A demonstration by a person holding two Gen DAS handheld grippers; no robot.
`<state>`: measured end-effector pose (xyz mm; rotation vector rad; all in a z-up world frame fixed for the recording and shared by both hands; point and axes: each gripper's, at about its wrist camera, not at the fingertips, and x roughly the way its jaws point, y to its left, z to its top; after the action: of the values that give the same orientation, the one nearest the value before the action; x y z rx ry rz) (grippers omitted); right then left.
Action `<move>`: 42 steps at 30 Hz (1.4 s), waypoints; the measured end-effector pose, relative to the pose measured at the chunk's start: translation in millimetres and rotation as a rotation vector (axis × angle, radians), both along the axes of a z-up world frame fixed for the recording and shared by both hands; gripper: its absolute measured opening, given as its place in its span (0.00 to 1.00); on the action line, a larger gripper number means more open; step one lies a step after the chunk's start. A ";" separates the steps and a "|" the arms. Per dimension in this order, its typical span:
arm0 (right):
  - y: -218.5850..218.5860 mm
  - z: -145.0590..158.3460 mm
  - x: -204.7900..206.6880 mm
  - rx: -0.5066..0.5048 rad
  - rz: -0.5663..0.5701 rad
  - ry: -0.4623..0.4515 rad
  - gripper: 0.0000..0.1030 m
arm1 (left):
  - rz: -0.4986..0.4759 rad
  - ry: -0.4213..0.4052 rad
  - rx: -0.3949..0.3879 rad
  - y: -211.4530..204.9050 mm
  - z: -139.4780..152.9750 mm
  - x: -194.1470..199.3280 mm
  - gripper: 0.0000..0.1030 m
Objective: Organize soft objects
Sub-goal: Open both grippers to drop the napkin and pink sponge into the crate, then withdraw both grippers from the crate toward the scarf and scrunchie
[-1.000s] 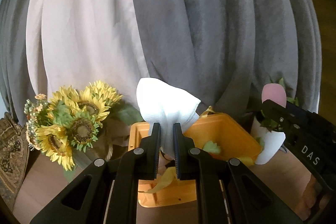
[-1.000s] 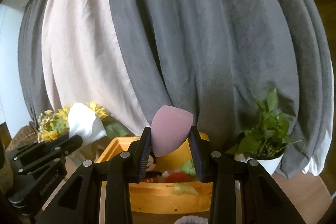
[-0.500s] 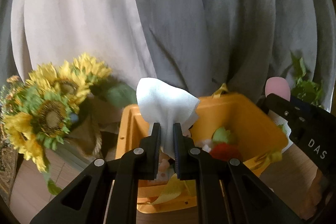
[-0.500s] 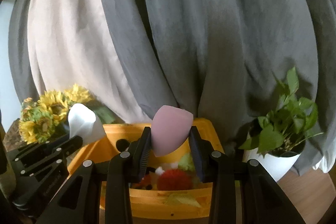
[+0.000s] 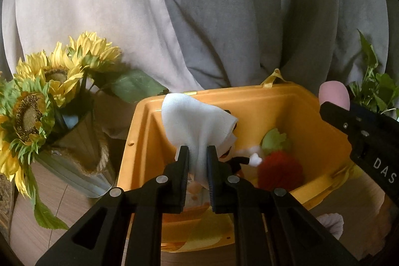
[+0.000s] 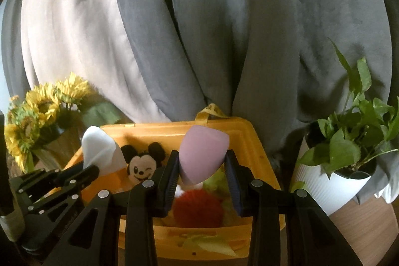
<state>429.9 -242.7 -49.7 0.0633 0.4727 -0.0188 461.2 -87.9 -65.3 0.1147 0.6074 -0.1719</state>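
Note:
A white cloth (image 5: 197, 121) sticks up between the pads of my left gripper (image 5: 198, 151), whose jaws are opening while still touching it. It hangs over the left part of the orange bin (image 5: 311, 116). My right gripper (image 6: 202, 153) is shut on a pink egg-shaped sponge (image 6: 204, 141) above the bin's (image 6: 259, 153) middle. Inside lie a mouse plush (image 6: 142, 166), a red strawberry plush (image 6: 197, 208) and green leaves. Each gripper shows in the other's view: the left (image 6: 92, 168) with the cloth (image 6: 99, 148), the right (image 5: 334, 111) with the sponge (image 5: 334, 94).
A vase of sunflowers (image 5: 45, 81) stands left of the bin. A potted green plant (image 6: 349, 156) in a white pot stands to its right. Grey and beige curtains (image 6: 224, 29) hang close behind. The bin rests on a wooden tabletop (image 6: 369, 228).
Both grippers have moved forward and down over the bin, so its inside and the plush toys now show. The cloth and the sponge stay between their pads.

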 end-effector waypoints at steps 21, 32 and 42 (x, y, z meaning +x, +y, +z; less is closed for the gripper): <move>-11.4 14.1 -29.1 -0.005 -0.026 -0.028 0.57 | 0.040 -0.055 0.000 -3.8 33.2 -37.2 0.52; -20.1 30.9 -72.3 -0.002 -0.006 -0.074 0.57 | 0.063 -0.065 -0.032 -7.7 49.3 -86.5 0.58; -31.5 34.3 -103.2 -0.006 0.039 -0.089 0.57 | 0.076 -0.064 -0.028 -17.5 53.1 -129.4 0.61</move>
<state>326.7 -274.3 -15.3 0.0490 0.3848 0.0213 331.7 -105.4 -12.2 0.0697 0.5442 -0.1030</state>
